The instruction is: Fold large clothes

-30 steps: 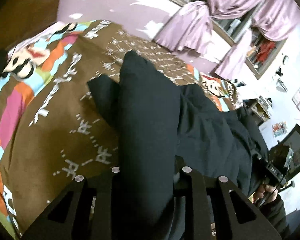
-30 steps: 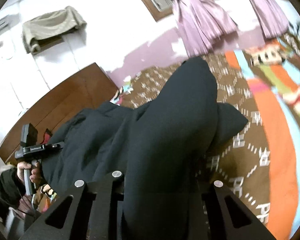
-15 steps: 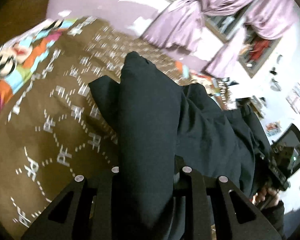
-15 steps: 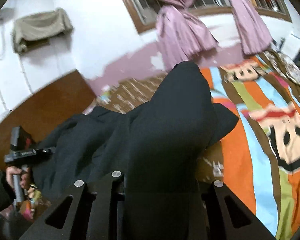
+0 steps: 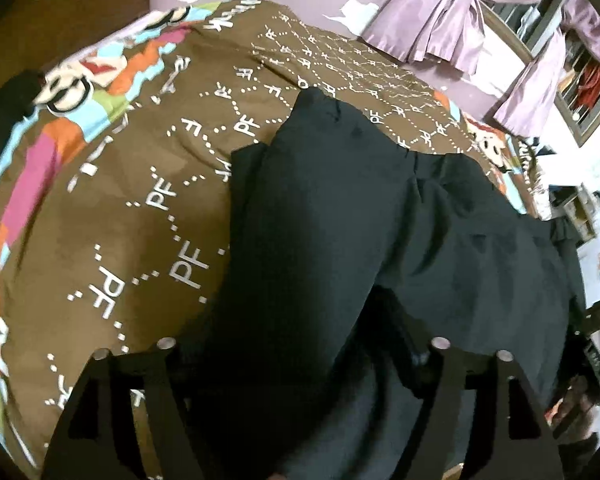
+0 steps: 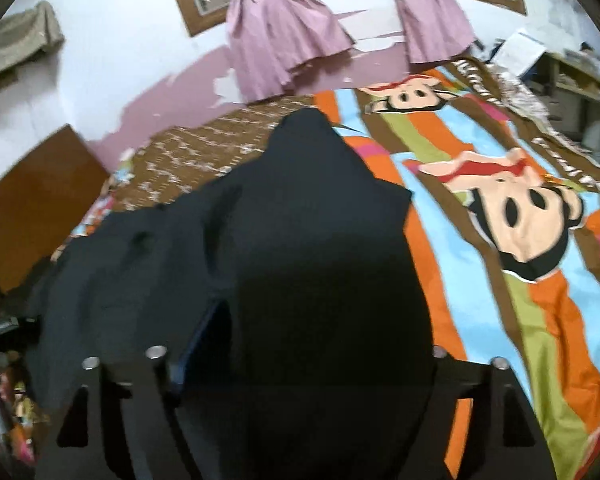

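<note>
A large black garment [image 5: 340,220] hangs between both grippers above a bed. My left gripper [image 5: 300,360] is shut on one edge of it; the cloth drapes forward over the fingers and hides them. My right gripper [image 6: 296,360] is shut on another edge of the same garment [image 6: 300,220], whose bunched cloth covers the fingers. The garment sags toward the other gripper in each view. The right gripper's handle [image 5: 596,352] shows at the far right of the left wrist view, the left one's [image 6: 0,332] at the far left of the right wrist view.
The bed carries a brown patterned blanket [image 5: 160,208] and a bright striped cartoon monkey blanket [image 6: 520,220]. Purple curtains [image 6: 284,40] hang at a window behind. A brown wooden headboard [image 6: 32,200] stands at one end. Cluttered shelves [image 6: 572,80] are beyond the bed.
Both grippers have swung with the garment: the right view now looks over the striped monkey blanket, and the left view has come lower over the brown blanket. The grips are unchanged.
</note>
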